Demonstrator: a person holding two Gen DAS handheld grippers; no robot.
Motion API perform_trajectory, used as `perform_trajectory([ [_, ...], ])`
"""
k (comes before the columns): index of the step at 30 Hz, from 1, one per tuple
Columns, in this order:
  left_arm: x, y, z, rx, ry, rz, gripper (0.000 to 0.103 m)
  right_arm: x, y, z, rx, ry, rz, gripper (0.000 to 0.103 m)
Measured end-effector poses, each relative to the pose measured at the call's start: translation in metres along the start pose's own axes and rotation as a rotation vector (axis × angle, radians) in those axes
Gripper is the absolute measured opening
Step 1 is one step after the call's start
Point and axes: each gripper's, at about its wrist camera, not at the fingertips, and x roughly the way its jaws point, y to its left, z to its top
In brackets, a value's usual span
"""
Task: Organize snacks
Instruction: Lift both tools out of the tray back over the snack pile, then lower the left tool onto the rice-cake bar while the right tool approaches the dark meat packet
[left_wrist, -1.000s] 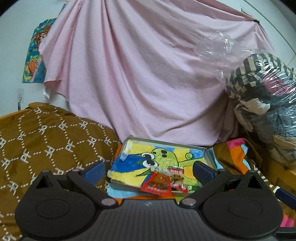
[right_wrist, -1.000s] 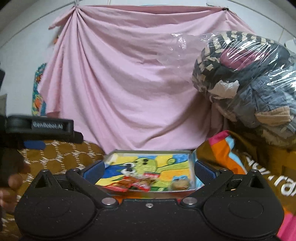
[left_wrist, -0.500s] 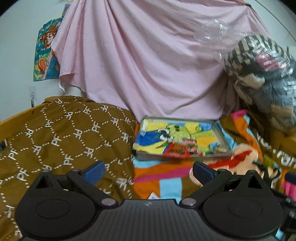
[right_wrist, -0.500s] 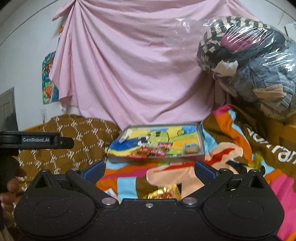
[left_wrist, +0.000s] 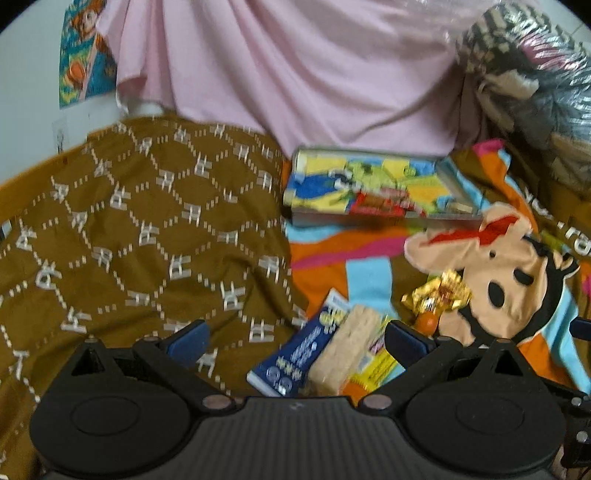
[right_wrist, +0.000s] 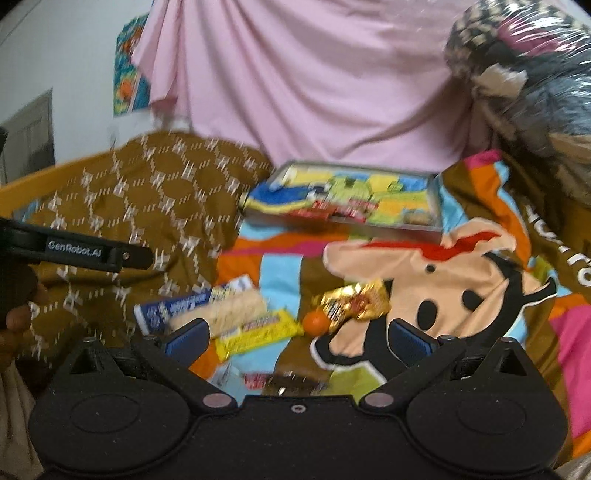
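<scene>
Pink cloth hangs behind a bed covered by a bright cartoon blanket and a brown quilt with white pattern. At the far end of the blanket lies a shallow grey tray with a colourful cartoon picture inside, and some red snack packets rest in it.

Near me, loose snacks lie on the blanket: a dark blue long packet, a pale beige wafer bar just beside it, a yellow flat bar, a small orange round candy and a shiny gold wrapper touching that candy. One more red and white packet is close under my right tongs.

My left tongs are released, fingers spread wide, empty, above the blue packet and the wafer bar. My right tongs are also released and hold nothing. The pictures are a little blurred.
</scene>
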Motion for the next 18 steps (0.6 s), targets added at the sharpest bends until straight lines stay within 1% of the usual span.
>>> perform_trajectory([
  [3, 0.01, 0.001, -0.005, 0.007, 0.068, -0.001, 0.103, 0.011, 0.005, -0.005, -0.031, 0.058, 0.006, 0.102],
  [5, 0.016, 0.002, -0.006, 0.017, 0.099, 0.002, 0.103, 0.018, 0.01, -0.009, -0.055, 0.1, 0.007, 0.102],
  [7, 0.02, 0.002, -0.006, 0.025, 0.117, -0.001, 0.103, 0.025, 0.013, -0.01, -0.077, 0.136, 0.021, 0.102],
  [9, 0.025, 0.002, -0.006, 0.029, 0.132, -0.01, 0.103, 0.03, 0.014, -0.01, -0.087, 0.16, 0.052, 0.102],
  [13, 0.033, 0.003, -0.008, 0.023, 0.17, -0.028, 0.103, 0.045, 0.008, -0.007, -0.075, 0.219, 0.116, 0.102],
  [18, 0.038, 0.003, -0.008, 0.018, 0.185, -0.025, 0.103, 0.061, 0.001, -0.002, -0.068, 0.27, 0.169, 0.102],
])
